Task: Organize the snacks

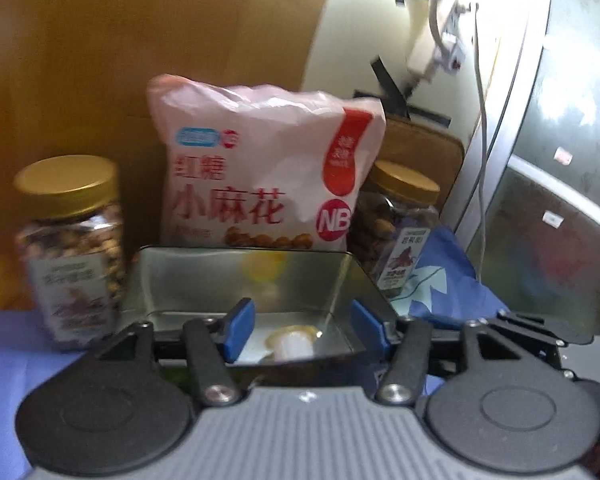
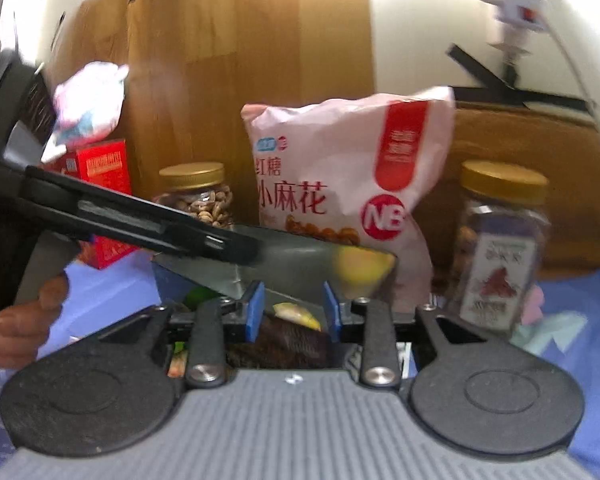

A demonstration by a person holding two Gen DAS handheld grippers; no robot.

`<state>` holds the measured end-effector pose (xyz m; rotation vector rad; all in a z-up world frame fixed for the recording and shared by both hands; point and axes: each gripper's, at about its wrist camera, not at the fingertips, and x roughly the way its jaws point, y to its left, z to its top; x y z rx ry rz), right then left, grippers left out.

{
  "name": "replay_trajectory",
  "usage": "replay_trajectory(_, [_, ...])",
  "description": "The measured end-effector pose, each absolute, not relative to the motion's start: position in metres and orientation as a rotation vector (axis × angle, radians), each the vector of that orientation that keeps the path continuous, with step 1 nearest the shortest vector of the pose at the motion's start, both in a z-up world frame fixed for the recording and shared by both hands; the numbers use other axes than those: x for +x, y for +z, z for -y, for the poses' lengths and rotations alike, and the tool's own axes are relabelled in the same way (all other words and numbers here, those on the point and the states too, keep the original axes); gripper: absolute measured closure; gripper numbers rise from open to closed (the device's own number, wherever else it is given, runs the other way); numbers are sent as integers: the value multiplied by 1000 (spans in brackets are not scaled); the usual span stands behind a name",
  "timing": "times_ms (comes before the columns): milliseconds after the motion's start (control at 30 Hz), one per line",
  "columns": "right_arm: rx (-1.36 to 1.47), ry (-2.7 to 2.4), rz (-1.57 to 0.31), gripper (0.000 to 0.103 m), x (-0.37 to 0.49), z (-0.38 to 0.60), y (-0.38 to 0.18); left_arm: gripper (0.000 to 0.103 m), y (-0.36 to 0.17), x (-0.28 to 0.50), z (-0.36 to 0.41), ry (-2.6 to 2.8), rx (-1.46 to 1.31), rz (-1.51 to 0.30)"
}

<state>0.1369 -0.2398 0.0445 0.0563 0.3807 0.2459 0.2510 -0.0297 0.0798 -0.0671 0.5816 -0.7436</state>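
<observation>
An open metal tin [image 1: 340,280] sits on the blue cloth just ahead of my left gripper [image 1: 304,328]. The jaws stand open with nothing between the blue pads [image 1: 240,330]. A small clear jelly cup [image 1: 294,342] lies in the tin beyond them. A pink snack bag [image 1: 260,168] stands behind the tin, between two gold-lidded nut jars [image 1: 70,248] [image 1: 396,224]. My right gripper [image 2: 293,314] is open over the tin [image 2: 300,264]. Below its pads lie a dark packet [image 2: 292,340] and a yellow piece [image 2: 296,314], neither pressed. The left gripper [image 2: 246,248] crosses from the left, held by a hand [image 2: 20,320].
A red box [image 2: 104,196] stands at the far left with a blurred pink-white packet [image 2: 88,100] above it. A wooden board [image 2: 240,40] and a white wall with a cable [image 1: 480,120] close the back. A blue bag [image 1: 440,280] lies right of the tin.
</observation>
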Motion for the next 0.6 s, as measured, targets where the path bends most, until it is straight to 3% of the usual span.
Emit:
replay_trajectory(100, [113,267,-443,64,126,246,33,25,76,242,-3,-673,-69,-555])
replay_trajectory(467, [471,288,-714,62,182,253,-22,29,4,277,-26,-675,-206,-853])
replay_trajectory(600, [404,320,-714,60,179,221,-18,30,3,257,-13,-673,-150,-851])
